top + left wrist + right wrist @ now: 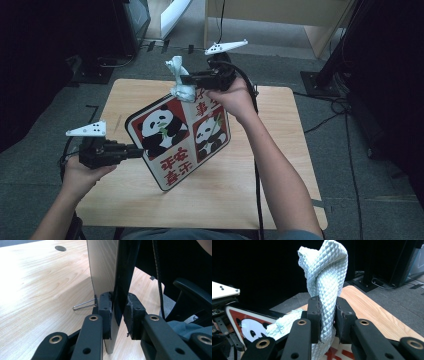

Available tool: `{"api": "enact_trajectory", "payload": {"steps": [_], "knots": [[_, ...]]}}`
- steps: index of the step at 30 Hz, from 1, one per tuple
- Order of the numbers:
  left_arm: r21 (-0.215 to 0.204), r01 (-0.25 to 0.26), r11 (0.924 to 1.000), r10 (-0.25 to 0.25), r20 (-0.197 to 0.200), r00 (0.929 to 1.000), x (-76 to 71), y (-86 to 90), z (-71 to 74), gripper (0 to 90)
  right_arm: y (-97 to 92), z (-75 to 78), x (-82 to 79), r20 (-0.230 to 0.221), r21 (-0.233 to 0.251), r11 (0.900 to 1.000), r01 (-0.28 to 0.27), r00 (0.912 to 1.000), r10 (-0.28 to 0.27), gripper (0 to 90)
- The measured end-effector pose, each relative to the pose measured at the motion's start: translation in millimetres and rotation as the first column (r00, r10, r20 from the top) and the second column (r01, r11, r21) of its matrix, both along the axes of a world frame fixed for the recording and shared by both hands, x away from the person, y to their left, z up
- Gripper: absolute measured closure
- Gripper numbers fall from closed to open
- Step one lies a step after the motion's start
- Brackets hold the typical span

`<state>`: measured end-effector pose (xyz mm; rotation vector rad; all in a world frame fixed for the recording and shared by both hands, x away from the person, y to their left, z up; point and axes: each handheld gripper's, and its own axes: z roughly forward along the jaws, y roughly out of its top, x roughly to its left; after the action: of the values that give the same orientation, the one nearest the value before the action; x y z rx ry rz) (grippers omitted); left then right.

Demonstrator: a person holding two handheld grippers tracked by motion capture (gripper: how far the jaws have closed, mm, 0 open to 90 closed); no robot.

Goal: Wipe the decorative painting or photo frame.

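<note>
Wooden counter (280, 165) under everything, its far-left corner and near edge partly cut by forearms and cables; round hole visible on it in the left gripper view.

Panda board (179, 139) held tilted above the middle of the counter, face up toward the high camera: two panda pictures on red squares, red characters upside down and partly covered at the board's far corner. Seen edge-on in the left gripper view (105, 272), pale back and dark rim only, picture side hidden. Underside contact with the counter not clear from any view.

Left gripper (131, 151) at the board's left edge, gripped by the left hand (82, 176). Fingers (105, 308) closed onto the board's edge, one pad on each face, slight gap still visible beside the right pad. Thin wire loop (83, 305) beside the board's back, near the left pad; attachment hard to make out.

Right gripper (186, 79) at the board's far corner, held by the right hand (235, 100). Fingers (313, 317) pinched narrow around a twisted pale blue cloth (324, 290) with a diamond weave. Cloth rising above the pads, lower bunch pressed on the board's far corner (182, 91). Lower end of the cloth hidden behind the fingers.

Dark surroundings past the counter, shapes there too dim to name.
</note>
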<state>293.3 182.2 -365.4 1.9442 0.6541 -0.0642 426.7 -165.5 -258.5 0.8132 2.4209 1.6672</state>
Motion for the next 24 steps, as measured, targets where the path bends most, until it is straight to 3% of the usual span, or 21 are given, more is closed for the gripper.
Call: {"api": "enact_trajectory", "payload": {"steps": [20,24], "knots": [[0.004,-0.010,0.9999,0.010,0.005,0.9999,3.0,4.9,-0.1,78.7,-24.9,2.3,6.6,0.022,-0.026,0.9971,0.072,0.9972,-0.071,76.2],[0.004,-0.014,0.9999,0.013,0.002,0.9999,3.0,5.6,-0.1,78.9,-31.2,2.7,7.9,0.010,-0.023,0.9956,0.091,0.9958,-0.091,75.9]]}}
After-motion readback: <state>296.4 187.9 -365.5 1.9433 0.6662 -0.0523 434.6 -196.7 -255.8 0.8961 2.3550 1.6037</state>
